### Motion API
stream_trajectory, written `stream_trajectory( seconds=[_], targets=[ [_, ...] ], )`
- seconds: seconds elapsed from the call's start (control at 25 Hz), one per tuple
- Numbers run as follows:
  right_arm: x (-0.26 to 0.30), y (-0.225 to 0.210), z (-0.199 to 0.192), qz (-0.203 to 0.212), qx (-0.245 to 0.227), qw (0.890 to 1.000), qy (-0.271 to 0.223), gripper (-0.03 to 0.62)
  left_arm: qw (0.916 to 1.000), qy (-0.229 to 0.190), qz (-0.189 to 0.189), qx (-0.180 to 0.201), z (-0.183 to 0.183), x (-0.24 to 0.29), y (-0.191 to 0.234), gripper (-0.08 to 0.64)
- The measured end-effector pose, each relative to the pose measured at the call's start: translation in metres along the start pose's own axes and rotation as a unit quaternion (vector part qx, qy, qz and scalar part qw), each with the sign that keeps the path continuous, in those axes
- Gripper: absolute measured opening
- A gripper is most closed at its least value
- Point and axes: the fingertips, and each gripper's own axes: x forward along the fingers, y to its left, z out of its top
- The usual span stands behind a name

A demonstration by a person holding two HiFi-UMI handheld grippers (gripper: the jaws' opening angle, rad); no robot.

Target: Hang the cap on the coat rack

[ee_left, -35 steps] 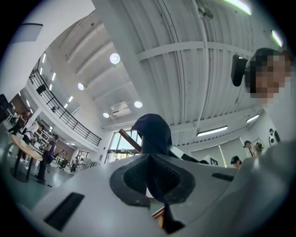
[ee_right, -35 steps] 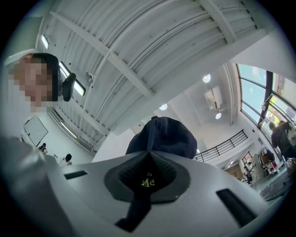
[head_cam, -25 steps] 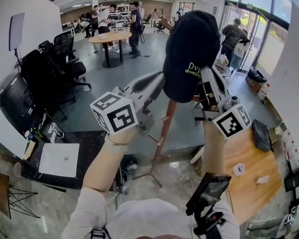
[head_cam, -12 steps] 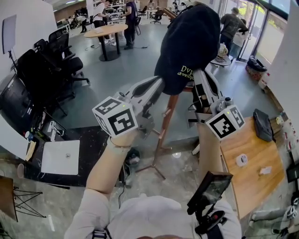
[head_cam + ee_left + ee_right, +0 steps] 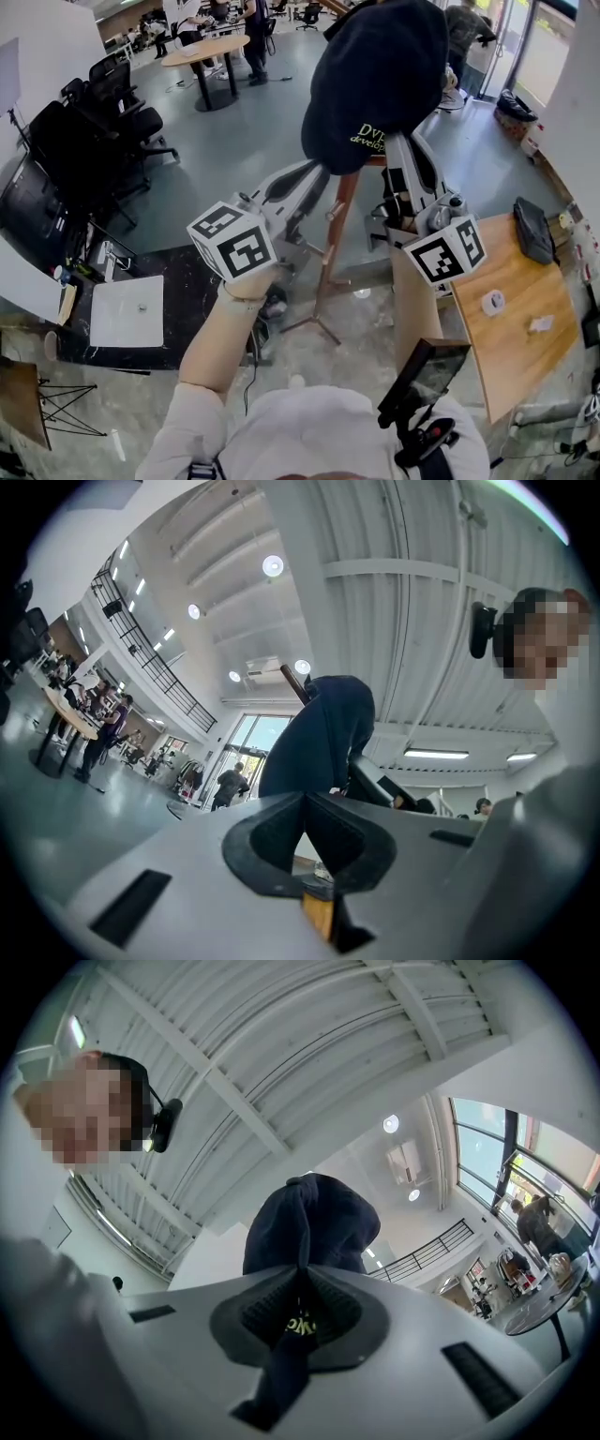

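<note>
Cap at 12 o'clock, over the top of the coat rack, whose feet stand on the floor at centre. Left gripper at the cap's 7 o'clock. Right gripper at its 5, jaws on the cap's edge. Bench at 4 o'clock, tape roll on it. Round table behind, at 11.

grey floor | round table | black chairs | wooden desk
</note>
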Motion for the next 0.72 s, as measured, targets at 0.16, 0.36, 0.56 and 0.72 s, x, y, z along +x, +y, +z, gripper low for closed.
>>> stream_trajectory(
  seconds=[0.16, 0.36, 0.56, 0.72],
  targets=[
    [-0.007, -0.002, 0.001, -0.004, 0.006, 1.0, -0.01, 0.032, 0.9997, 0.02, 0.01, -0.007, -0.009, 0.0, -0.004, 0.009],
    [-0.017, -0.001, 0.003, -0.01, 0.002, 1.0, -0.021, 0.032, 0.9997, 0.019, 0.0, -0.014, -0.022, 0.0, -0.007, 0.009],
    [-0.026, -0.002, 0.004, -0.016, -0.002, 1.0, -0.026, 0.032, 0.9992, 0.031, 0.003, -0.024, -0.038, 0.0, -0.012, 0.009],
    [-0.033, -0.001, 0.005, -0.018, -0.005, 0.999, -0.03, 0.034, 0.9987, 0.043, 0.008, -0.028, -0.047, 0.002, -0.016, 0.009]
  ],
)
